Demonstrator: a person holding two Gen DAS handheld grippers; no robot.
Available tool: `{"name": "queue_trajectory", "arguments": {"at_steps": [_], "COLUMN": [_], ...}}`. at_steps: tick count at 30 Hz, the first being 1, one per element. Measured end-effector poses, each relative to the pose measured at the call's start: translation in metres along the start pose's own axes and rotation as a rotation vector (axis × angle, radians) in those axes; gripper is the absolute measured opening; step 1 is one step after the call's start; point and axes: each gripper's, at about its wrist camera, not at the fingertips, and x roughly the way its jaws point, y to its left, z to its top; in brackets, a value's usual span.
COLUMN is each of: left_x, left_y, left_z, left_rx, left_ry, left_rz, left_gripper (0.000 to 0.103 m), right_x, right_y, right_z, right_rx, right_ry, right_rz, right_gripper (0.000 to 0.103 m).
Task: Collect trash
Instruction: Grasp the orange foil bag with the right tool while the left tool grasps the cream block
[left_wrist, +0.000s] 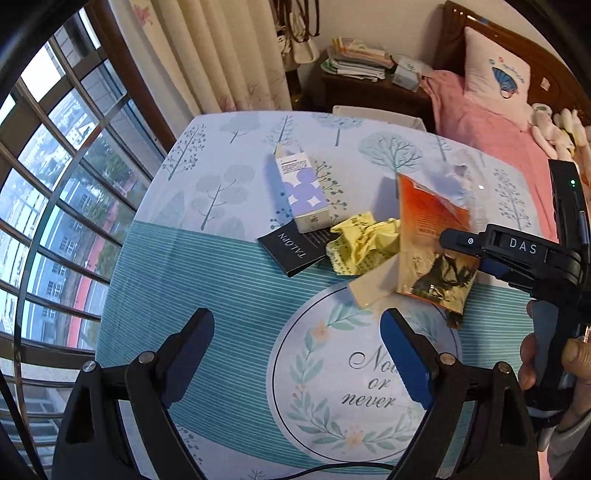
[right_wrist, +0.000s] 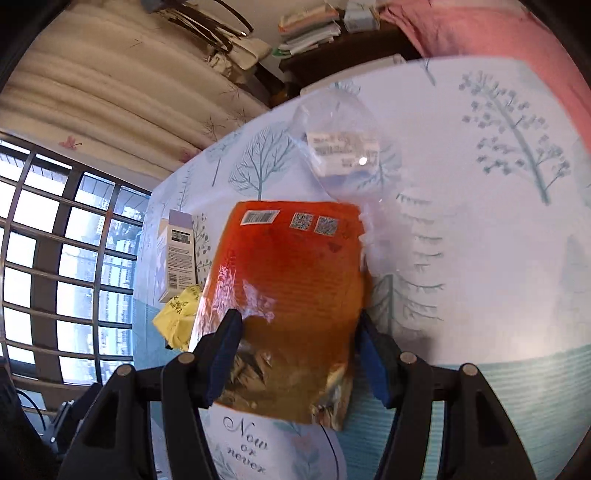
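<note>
An orange snack bag (right_wrist: 295, 266) stands tilted off the tablecloth, and my right gripper (right_wrist: 295, 354) is shut on its lower part, pads at both edges. The left wrist view shows that bag (left_wrist: 428, 229) with the right gripper (left_wrist: 458, 251) at its side. To its left lie crumpled yellow paper (left_wrist: 362, 243), a black card (left_wrist: 291, 251) and a purple-and-white box (left_wrist: 303, 192). A cream piece (left_wrist: 369, 290) lies under the bag. A clear plastic wrapper (right_wrist: 343, 151) with a label lies behind the bag. My left gripper (left_wrist: 295, 354) hangs open over the round print, nothing between its fingers.
The table (left_wrist: 207, 280) has a patterned teal and white cloth. A barred window (left_wrist: 55, 184) and curtain are to the left. A dark nightstand (left_wrist: 365, 88) with stacked books and a bed with a pink blanket (left_wrist: 491, 125) stand behind. A hand (left_wrist: 535, 365) grips the right handle.
</note>
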Motion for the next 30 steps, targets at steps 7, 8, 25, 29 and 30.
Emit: {"name": "queue_trajectory", "arguments": {"at_steps": [7,8,25,29,30], "left_x": [0.01,0.01,0.021,0.031,0.033], "left_y": [0.003,0.004,-0.018,-0.031,-0.034], "left_z": [0.004,0.004,0.007,0.012,0.012], "left_rx": [-0.018,-0.018,0.104,0.173,0.186], "left_ry": [0.012,0.013,0.041,0.078,0.079], "left_rz": [-0.003,-0.005,-0.075,-0.122,-0.124], "left_gripper": [0.09,0.09,0.074,0.067,0.065], "right_x": [0.008,0.008,-0.059,-0.072,-0.073], "right_y": [0.005,0.006,0.031,0.027,0.023], "right_z": [0.001,0.0,-0.006,-0.009,-0.011], "right_rx": [-0.005,-0.011,-0.255,-0.286,-0.287], "right_ry": [-0.01,-0.013,-0.185,-0.208,-0.205], "right_rz": [0.057,0.059,0.015,-0.032,-0.041], "right_gripper": [0.06,0.052,0.002,0.002,0.002]}}
